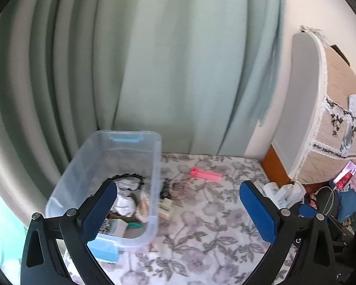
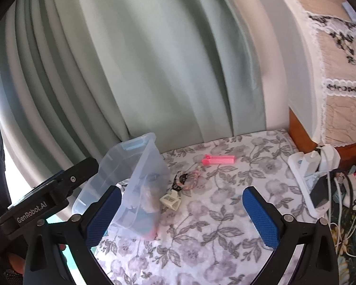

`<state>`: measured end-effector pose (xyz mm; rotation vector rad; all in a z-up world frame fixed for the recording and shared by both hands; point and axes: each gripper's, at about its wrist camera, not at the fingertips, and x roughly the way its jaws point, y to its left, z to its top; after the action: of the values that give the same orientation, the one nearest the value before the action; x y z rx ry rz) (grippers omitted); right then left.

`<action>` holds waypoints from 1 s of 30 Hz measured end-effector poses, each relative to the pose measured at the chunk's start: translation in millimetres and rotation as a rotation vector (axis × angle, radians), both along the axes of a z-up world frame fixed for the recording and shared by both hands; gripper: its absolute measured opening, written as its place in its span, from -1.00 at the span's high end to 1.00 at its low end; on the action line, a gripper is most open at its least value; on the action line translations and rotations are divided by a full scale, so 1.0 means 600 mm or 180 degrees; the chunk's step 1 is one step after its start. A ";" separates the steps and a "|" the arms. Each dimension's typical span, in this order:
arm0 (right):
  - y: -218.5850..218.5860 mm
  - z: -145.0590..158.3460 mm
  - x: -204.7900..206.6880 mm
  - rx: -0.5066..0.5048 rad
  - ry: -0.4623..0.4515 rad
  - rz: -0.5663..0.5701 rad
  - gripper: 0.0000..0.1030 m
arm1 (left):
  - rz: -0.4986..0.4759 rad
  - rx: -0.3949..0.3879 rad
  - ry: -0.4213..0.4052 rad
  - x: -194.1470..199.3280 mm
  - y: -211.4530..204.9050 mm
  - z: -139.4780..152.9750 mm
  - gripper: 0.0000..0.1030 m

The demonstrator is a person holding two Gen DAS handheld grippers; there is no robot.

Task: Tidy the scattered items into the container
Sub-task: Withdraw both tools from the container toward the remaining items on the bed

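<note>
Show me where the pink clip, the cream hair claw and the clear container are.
pink clip [image 2: 219, 159]: right wrist view, middle of its bar.
cream hair claw [image 2: 169, 200]: right wrist view, its body.
clear container [image 1: 157, 166]: left wrist view, right wall.

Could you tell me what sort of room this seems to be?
Probably a bedroom: a floral bedsheet, a long green curtain behind it, and a padded headboard with lace trim.
</note>
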<state>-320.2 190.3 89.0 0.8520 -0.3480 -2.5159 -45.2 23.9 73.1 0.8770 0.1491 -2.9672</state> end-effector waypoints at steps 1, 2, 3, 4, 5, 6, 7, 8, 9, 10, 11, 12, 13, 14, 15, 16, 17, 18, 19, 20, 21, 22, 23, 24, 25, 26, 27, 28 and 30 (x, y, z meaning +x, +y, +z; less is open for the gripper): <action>0.007 -0.001 -0.001 0.0000 -0.0001 -0.0020 -1.00 | -0.0028 0.0006 -0.0005 -0.004 0.008 -0.002 -0.99; 0.015 -0.003 -0.002 -0.0004 -0.0004 -0.0044 -1.00 | -0.0052 0.0017 -0.0011 -0.007 0.014 -0.003 -0.99; 0.023 -0.005 -0.003 -0.0010 -0.0011 -0.0072 -1.00 | -0.0082 0.0031 -0.0022 -0.010 0.022 -0.006 -0.99; 0.030 -0.008 -0.004 -0.0015 -0.0021 -0.0093 -1.00 | -0.0111 0.0042 -0.0036 -0.014 0.030 -0.009 -0.99; 0.038 -0.011 -0.006 -0.0019 -0.0036 -0.0115 -1.00 | -0.0133 0.0048 -0.0049 -0.018 0.036 -0.011 -0.99; 0.045 -0.014 -0.007 -0.0023 -0.0050 -0.0131 -1.00 | -0.0160 0.0057 -0.0065 -0.022 0.043 -0.014 -0.99; 0.053 -0.018 -0.010 -0.0030 -0.0067 -0.0151 -1.00 | -0.0186 0.0069 -0.0078 -0.025 0.050 -0.017 -0.99; 0.061 -0.021 -0.012 -0.0042 -0.0084 -0.0171 -1.00 | -0.0208 0.0079 -0.0084 -0.027 0.056 -0.019 -0.99; 0.068 -0.024 -0.014 -0.0052 -0.0097 -0.0193 -1.00 | -0.0238 0.0090 -0.0094 -0.032 0.063 -0.023 -0.99; 0.075 -0.027 -0.016 -0.0056 -0.0104 -0.0213 -1.00 | -0.0266 0.0102 -0.0108 -0.037 0.068 -0.026 -0.99; 0.081 -0.029 -0.018 -0.0059 -0.0107 -0.0235 -1.00 | -0.0291 0.0115 -0.0126 -0.042 0.072 -0.029 -0.99; 0.086 -0.033 -0.021 -0.0063 -0.0118 -0.0252 -1.00 | -0.0315 0.0131 -0.0147 -0.047 0.077 -0.034 -0.99; 0.093 -0.038 -0.025 -0.0074 -0.0141 -0.0267 -1.00 | -0.0342 0.0151 -0.0166 -0.052 0.081 -0.039 -0.99; 0.098 -0.042 -0.029 -0.0085 -0.0158 -0.0275 -1.00 | -0.0363 0.0166 -0.0179 -0.057 0.085 -0.043 -0.99; 0.102 -0.047 -0.034 -0.0092 -0.0171 -0.0285 -1.00 | -0.0377 0.0169 -0.0188 -0.063 0.090 -0.048 -0.99; 0.106 -0.051 -0.038 -0.0087 -0.0186 -0.0298 -1.00 | -0.0388 0.0163 -0.0202 -0.069 0.094 -0.054 -0.99; 0.109 -0.056 -0.043 -0.0072 -0.0211 -0.0314 -1.00 | -0.0399 0.0161 -0.0219 -0.073 0.098 -0.058 -0.99; 0.112 -0.060 -0.048 -0.0057 -0.0233 -0.0326 -1.00 | -0.0412 0.0168 -0.0241 -0.079 0.100 -0.064 -0.99; 0.113 -0.064 -0.052 -0.0047 -0.0251 -0.0335 -1.00 | -0.0427 0.0183 -0.0267 -0.085 0.103 -0.070 -0.99; 0.116 -0.070 -0.057 -0.0042 -0.0272 -0.0342 -1.00 | -0.0440 0.0202 -0.0289 -0.091 0.104 -0.076 -0.99; 0.118 -0.075 -0.062 -0.0041 -0.0293 -0.0346 -1.00 | -0.0453 0.0220 -0.0309 -0.097 0.106 -0.082 -0.99; 0.119 -0.081 -0.067 -0.0041 -0.0315 -0.0351 -1.00 | -0.0464 0.0231 -0.0333 -0.103 0.107 -0.088 -0.99; 0.121 -0.087 -0.073 -0.0036 -0.0345 -0.0356 -1.00 | -0.0474 0.0231 -0.0351 -0.110 0.109 -0.094 -0.99; 0.122 -0.093 -0.079 -0.0029 -0.0385 -0.0359 -1.00 | -0.0485 0.0228 -0.0361 -0.116 0.110 -0.100 -0.99; 0.123 -0.099 -0.084 -0.0031 -0.0423 -0.0356 -1.00 | -0.0501 0.0230 -0.0365 -0.121 0.112 -0.105 -0.99; 0.124 -0.106 -0.090 -0.0052 -0.0465 -0.0347 -1.00 | -0.0515 0.0238 -0.0366 -0.127 0.114 -0.110 -0.99; 0.124 -0.112 -0.095 -0.0074 -0.0494 -0.0334 -1.00 | -0.0525 0.0247 -0.0368 -0.133 0.115 -0.116 -0.99; 0.124 -0.119 -0.101 -0.0099 -0.0528 -0.0325 -1.00 | -0.0534 0.0254 -0.0377 -0.139 0.117 -0.121 -0.99; 0.124 -0.132 -0.112 -0.0108 -0.0571 -0.0285 -1.00 | -0.0562 0.0279 -0.0430 -0.151 0.119 -0.134 -0.99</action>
<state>-387.3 264.9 9.9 1.0741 -0.4960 -2.5129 -136.0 95.4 -7.0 1.1554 0.2085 -3.0681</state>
